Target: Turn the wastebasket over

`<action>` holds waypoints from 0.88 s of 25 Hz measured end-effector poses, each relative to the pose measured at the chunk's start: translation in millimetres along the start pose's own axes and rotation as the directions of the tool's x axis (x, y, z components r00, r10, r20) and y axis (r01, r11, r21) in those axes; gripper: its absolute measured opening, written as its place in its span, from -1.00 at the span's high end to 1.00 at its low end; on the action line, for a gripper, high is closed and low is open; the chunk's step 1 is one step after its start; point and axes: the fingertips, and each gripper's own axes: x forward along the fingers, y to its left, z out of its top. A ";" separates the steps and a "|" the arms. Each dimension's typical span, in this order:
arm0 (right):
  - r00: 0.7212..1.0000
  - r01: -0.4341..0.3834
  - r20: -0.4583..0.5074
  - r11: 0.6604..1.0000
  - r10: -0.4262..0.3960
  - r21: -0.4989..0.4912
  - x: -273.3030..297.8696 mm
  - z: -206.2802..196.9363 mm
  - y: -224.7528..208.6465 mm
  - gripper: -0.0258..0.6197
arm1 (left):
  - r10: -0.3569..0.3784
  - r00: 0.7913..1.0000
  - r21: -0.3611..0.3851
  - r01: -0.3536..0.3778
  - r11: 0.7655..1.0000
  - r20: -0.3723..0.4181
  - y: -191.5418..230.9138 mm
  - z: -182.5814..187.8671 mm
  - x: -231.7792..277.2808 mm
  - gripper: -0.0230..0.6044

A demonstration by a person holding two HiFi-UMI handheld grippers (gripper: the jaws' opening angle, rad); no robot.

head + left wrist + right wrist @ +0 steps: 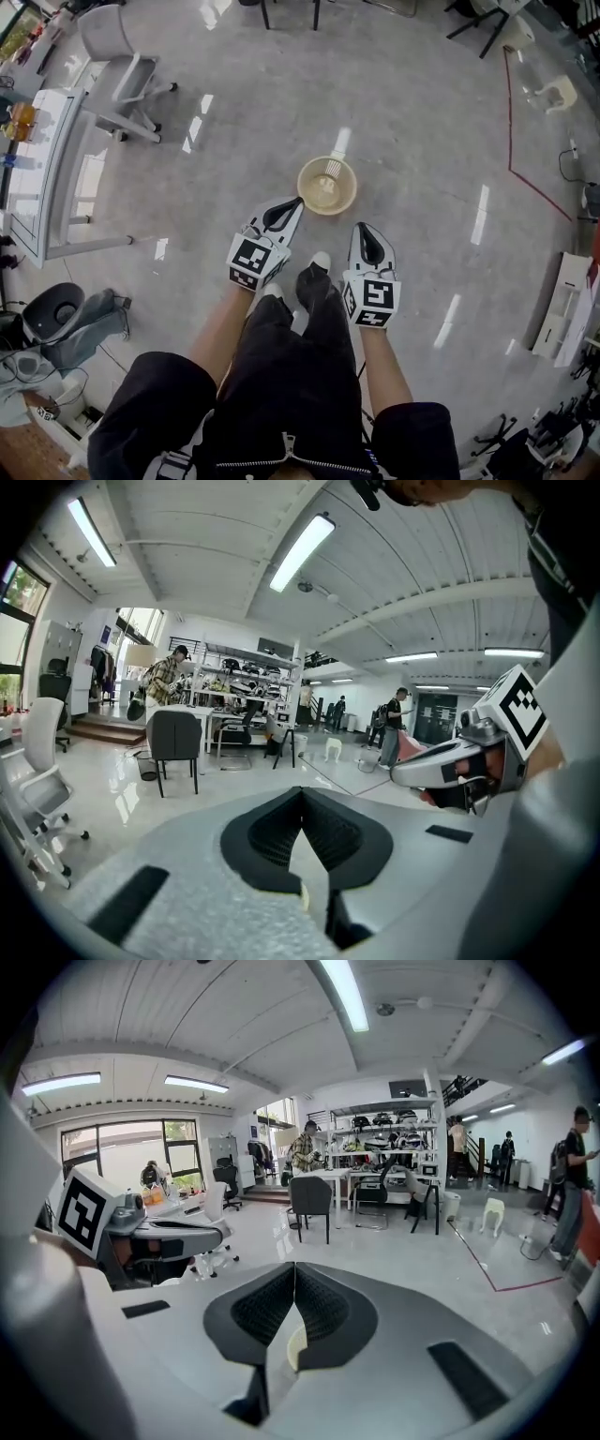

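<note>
Square markers (250, 256) on left tool (296, 202), right tool (361, 228)

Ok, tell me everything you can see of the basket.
The basket is round and pale tan, plastic by its look, with slotted walls and a plain rim. It stands upright on the glossy grey floor, mouth up, and looks empty. The left gripper has its tip at the near rim; whether it touches cannot be told. The right gripper stops short of it.
</note>
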 end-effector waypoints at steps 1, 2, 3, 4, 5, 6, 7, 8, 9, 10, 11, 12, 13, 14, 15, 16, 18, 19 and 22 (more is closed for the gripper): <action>1.000 0.004 0.002 1.000 -0.004 -0.004 6.8 -10.2 -3.1 0.89 | -0.004 1.000 0.004 0.004 1.000 -0.003 2.5 -11.3 4.1 0.91; 1.000 0.010 0.006 1.000 -0.010 -0.007 13.8 -20.4 -7.5 0.89 | -0.011 1.000 0.015 0.011 1.000 -0.004 4.4 -22.7 9.5 0.91; 1.000 0.016 0.013 1.000 -0.016 -0.010 21.5 -30.3 -12.9 0.89 | -0.021 1.000 0.032 0.021 0.999 -0.005 6.7 -33.8 16.1 0.91; 1.000 0.021 0.019 1.000 -0.021 -0.015 29.6 -40.9 -18.5 0.89 | -0.032 0.999 0.049 0.032 0.998 -0.005 9.1 -45.4 22.9 0.91; 0.999 0.024 0.024 0.999 -0.024 -0.021 38.0 -52.3 -24.0 0.89 | -0.041 0.999 0.066 0.041 0.997 -0.006 11.9 -58.2 29.5 0.91; 0.999 0.026 0.030 0.999 -0.026 -0.029 47.3 -64.2 -29.1 0.89 | -0.048 0.999 0.082 0.049 0.995 -0.006 15.7 -72.0 35.9 0.91; 0.999 0.028 0.036 0.999 -0.026 -0.039 57.4 -76.6 -33.6 0.89 | -0.054 0.999 0.096 0.054 0.994 -0.004 20.5 -86.7 42.2 0.91; 0.999 0.027 0.040 0.998 -0.025 -0.051 68.1 -89.8 -37.1 0.89 | -0.059 0.998 0.105 0.059 0.993 -0.001 26.1 -102.6 48.2 0.91; 0.999 0.026 0.045 0.998 -0.023 -0.064 79.2 -104.0 -40.0 0.89 | -0.063 0.998 0.111 0.062 0.992 0.002 31.9 -120.0 54.1 0.91; 0.998 0.023 0.051 0.997 -0.019 -0.080 91.0 -118.9 -42.9 0.89 | -0.068 0.998 0.117 0.067 0.991 0.003 37.6 -138.8 60.9 0.91; 0.998 0.020 0.057 0.995 -0.014 -0.096 103.7 -134.3 -46.3 0.89 | -0.074 0.997 0.124 0.073 0.990 0.003 43.1 -158.6 69.0 0.91; 0.998 0.015 0.061 0.993 -0.008 -0.113 116.8 -150.4 -50.1 0.89 | -0.080 0.997 0.134 0.079 0.988 0.000 47.8 -179.1 78.1 0.91; 0.998 0.008 0.061 0.992 0.000 -0.129 129.7 -167.1 -53.9 0.89 | -0.087 0.996 0.145 0.086 0.986 -0.003 51.8 -199.9 86.9 0.91; 0.998 -0.001 0.058 0.990 0.010 -0.144 142.5 -183.8 -57.5 0.89 | -0.093 0.996 0.153 0.093 0.984 -0.005 56.1 -220.0 95.2 0.91; 0.998 -0.013 0.052 0.987 0.022 -0.158 154.7 -200.5 -60.3 0.89 | -0.100 0.995 0.158 0.100 0.982 -0.005 60.6 -238.9 102.8 0.91; 0.998 -0.028 0.042 0.985 0.036 -0.171 166.1 -217.6 -62.7 0.89 | -0.107 0.994 0.160 0.106 0.981 -0.003 65.0 -257.2 109.8 0.91; 0.998 -0.055 0.024 0.979 0.060 -0.197 187.4 -251.5 -68.2 0.89 | -0.115 0.993 0.160 0.112 0.981 0.008 74.2 -291.9 125.2 0.91; 0.997 -0.065 0.017 0.976 0.070 -0.210 196.9 -268.6 -70.7 0.89 | -0.117 0.993 0.160 0.113 0.981 0.015 78.5 -309.0 133.0 0.91; 0.996 -0.090 0.005 0.963 0.094 -0.255 221.8 -317.1 -77.4 0.89 | -0.126 0.991 0.168 0.119 0.979 0.034 87.9 -357.0 154.8 0.91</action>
